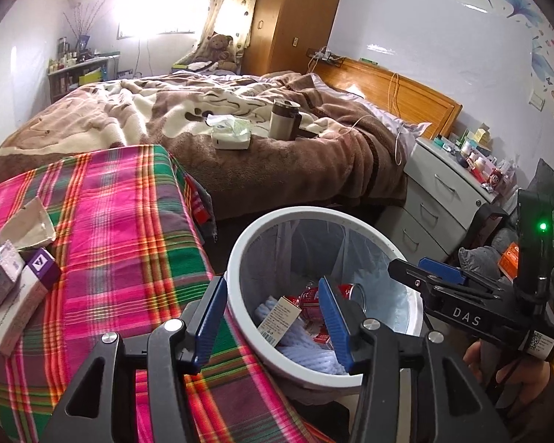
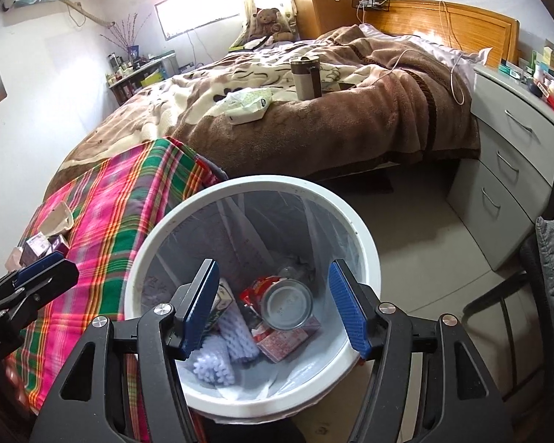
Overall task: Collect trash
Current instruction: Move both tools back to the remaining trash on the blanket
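A white trash bin [image 1: 236,254] [image 2: 158,229] with a clear liner stands on the floor beside the plaid-covered surface. It holds a can [image 2: 288,301], red wrappers, a small carton [image 1: 279,317] and white foam netting [image 2: 236,336]. My left gripper [image 1: 273,323] is open and empty over the bin's near rim. My right gripper [image 2: 275,306] is open and empty above the bin's mouth; it also shows in the left wrist view [image 1: 424,273]. Torn paper [image 1: 29,223] and small boxes [image 1: 22,288] lie on the plaid cloth at the left.
A bed with a brown blanket [image 1: 188,110] carries a tissue pack [image 1: 231,133] and a tumbler [image 1: 282,120]. A white drawer unit [image 1: 443,199] with clutter stands at the right. A dark chair [image 2: 543,277] is at the far right.
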Available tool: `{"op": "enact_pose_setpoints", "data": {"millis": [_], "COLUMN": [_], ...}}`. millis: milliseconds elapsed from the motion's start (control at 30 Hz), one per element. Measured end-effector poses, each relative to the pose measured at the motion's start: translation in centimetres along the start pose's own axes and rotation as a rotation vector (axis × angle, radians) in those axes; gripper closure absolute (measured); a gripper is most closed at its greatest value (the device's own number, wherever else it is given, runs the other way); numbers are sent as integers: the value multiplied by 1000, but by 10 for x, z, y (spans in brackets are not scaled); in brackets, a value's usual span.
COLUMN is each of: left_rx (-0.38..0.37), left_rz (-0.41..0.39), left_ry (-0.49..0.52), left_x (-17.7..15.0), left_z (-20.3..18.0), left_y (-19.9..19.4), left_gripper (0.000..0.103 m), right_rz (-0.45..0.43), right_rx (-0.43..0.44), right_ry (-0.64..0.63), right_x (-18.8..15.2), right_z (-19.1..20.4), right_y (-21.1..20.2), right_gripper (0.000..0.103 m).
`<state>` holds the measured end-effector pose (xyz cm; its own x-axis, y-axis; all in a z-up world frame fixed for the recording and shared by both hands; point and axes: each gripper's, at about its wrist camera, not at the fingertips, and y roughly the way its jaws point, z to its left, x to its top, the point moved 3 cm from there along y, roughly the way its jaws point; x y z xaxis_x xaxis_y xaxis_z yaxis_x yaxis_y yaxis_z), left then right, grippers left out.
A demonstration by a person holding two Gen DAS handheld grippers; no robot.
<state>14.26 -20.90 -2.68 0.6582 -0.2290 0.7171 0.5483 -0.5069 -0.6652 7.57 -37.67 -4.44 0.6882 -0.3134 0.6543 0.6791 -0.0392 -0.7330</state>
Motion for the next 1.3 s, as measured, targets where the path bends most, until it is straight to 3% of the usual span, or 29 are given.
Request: {"op": "enact_pose_setpoints", "data": {"millis": [700, 1300], "left_rx": [118, 259], "left_rz": [-97, -158], "left_ry": [-72, -173], "left_x": [-14, -27], "left_z": [68, 159], "left_y": [-70, -115], "left_gripper": [50, 50], "right_rz": [-58, -64], "right_rx": [96, 202], "right_ry": [-75, -172], "right_x": [-4, -10], "right_z": [73, 158], "right_y": [-14, -8], "right_gripper": [40, 40]}}
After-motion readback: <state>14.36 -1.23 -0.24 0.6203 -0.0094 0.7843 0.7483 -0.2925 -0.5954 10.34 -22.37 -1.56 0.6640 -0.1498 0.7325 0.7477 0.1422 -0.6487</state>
